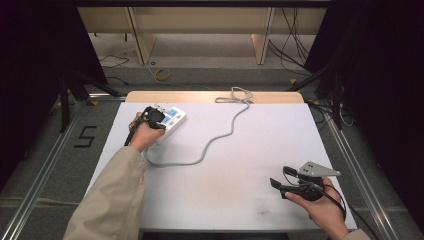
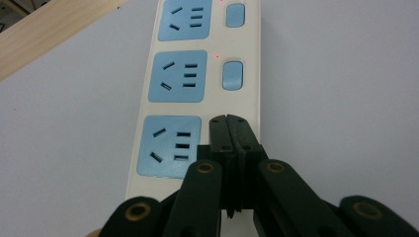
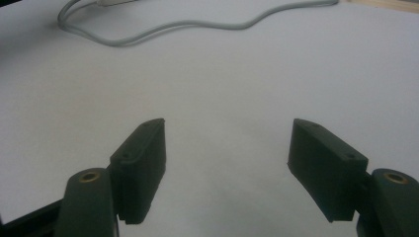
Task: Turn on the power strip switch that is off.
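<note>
At the left of the high view, my left hand (image 1: 142,134) reaches forward across the white table (image 1: 250,165) and holds my left gripper (image 1: 154,117) down on a white power strip (image 1: 172,119) in the upper left part of the tabletop. In the left gripper view, the strip (image 2: 197,84) runs up the middle of the frame, with three blue sockets (image 2: 178,76) stacked along its left side and blue rocker switches (image 2: 232,75) beside them on the right. My left gripper (image 2: 228,121) has its jaws pressed flat together, holding nothing, and the joined tips sit at the spot beside the lowest socket, in line with the switches above; I cannot tell whether they press on a switch there. A small red light glows next to each of the two visible switches. A grey cable (image 1: 215,137) leaves the strip and snakes across the middle of the table to the far edge. At the lower right of the high view, my right hand (image 1: 322,207) holds my right gripper (image 1: 278,186) low over bare table, well apart from the strip. In the right gripper view, its jaws stand wide apart around nothing (image 3: 227,153), with the cable (image 3: 197,24) across the top of the frame.
</note>
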The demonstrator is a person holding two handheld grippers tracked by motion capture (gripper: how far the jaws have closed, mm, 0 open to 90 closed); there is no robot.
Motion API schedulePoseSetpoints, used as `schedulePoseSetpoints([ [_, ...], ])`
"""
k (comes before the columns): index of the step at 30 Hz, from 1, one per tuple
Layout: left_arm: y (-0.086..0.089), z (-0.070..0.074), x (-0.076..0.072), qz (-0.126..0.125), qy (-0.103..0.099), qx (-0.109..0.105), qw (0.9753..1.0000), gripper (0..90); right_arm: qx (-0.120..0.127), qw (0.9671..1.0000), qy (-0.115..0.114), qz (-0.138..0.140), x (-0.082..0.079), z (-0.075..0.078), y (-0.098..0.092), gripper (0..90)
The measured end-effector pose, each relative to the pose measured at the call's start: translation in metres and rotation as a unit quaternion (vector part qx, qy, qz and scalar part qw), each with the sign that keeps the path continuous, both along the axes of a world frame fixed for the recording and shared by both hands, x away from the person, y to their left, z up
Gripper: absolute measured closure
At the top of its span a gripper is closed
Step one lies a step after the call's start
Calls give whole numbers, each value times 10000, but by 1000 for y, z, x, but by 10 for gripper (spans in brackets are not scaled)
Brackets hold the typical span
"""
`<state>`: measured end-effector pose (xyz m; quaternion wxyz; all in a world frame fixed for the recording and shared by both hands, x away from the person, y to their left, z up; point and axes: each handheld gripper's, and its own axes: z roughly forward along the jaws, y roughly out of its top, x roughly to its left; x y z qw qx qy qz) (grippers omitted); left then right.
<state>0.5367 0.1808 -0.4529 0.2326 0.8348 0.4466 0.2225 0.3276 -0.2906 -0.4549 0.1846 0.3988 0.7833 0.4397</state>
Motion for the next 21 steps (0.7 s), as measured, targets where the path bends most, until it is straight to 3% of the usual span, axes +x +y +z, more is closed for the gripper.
schedulePoseSetpoints([
  [5,3,2,-1,48,16,-47,10000,891,-4,10000,-2,-3,0,0,0,313],
  [8,5,7,-3,126,-36,-365,9992,857,-5,10000,-13,-6,0,0,0,313],
  [10,6,13,-5,144,-145,-424,9989,854,-5,10000,-13,-8,0,0,0,313],
  [21,9,24,-18,89,-332,-466,9983,816,-14,10000,-12,-2,0,0,1,312],
])
